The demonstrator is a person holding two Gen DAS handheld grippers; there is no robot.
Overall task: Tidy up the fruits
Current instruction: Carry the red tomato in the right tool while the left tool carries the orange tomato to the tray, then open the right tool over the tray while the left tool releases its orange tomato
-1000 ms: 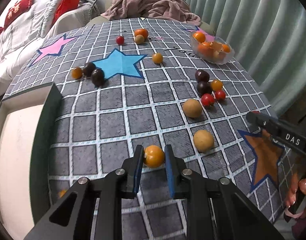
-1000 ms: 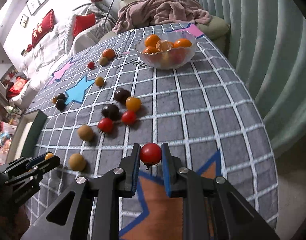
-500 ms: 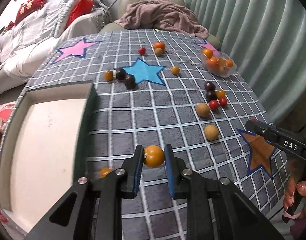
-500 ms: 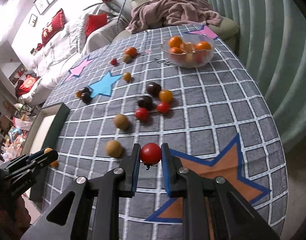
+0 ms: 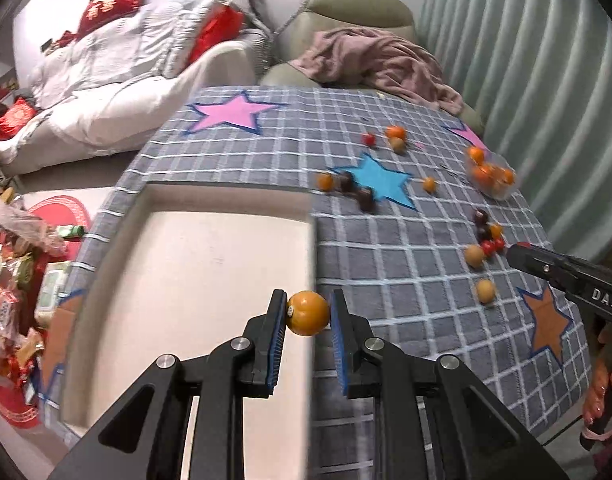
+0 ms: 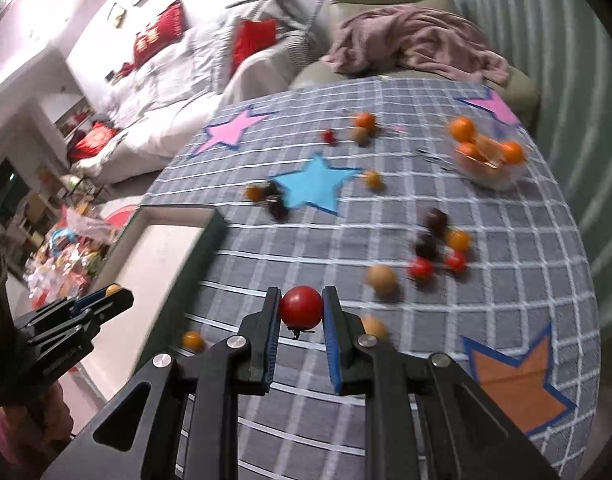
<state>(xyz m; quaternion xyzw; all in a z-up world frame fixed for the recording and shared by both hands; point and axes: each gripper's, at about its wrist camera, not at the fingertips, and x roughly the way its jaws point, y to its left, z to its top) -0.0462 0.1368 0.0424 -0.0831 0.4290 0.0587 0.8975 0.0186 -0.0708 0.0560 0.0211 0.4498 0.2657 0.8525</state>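
Observation:
My left gripper (image 5: pixel 308 316) is shut on an orange tomato (image 5: pixel 307 313), held above the right edge of a dark-rimmed tray with a pale floor (image 5: pixel 209 256). My right gripper (image 6: pixel 301 310) is shut on a red tomato (image 6: pixel 301 307), held above the grey checked cloth (image 6: pixel 346 216). The left gripper also shows in the right wrist view (image 6: pixel 105 298) over the tray (image 6: pixel 219 220). The right gripper's tip shows in the left wrist view (image 5: pixel 522 254). Several small fruits lie on the cloth: red, orange, dark and tan ones (image 6: pixel 422 268).
A clear glass bowl (image 6: pixel 486 160) with oranges stands at the far right of the table. One orange fruit (image 6: pixel 193 340) lies just beside the tray. A sofa, an armchair with a pink blanket (image 5: pixel 378 60) and floor clutter (image 5: pixel 9 280) surround the table.
Both grippers have pulled back and swung left with their fruits. The left gripper now hangs over the tray's right edge; the tray fills more of its view.

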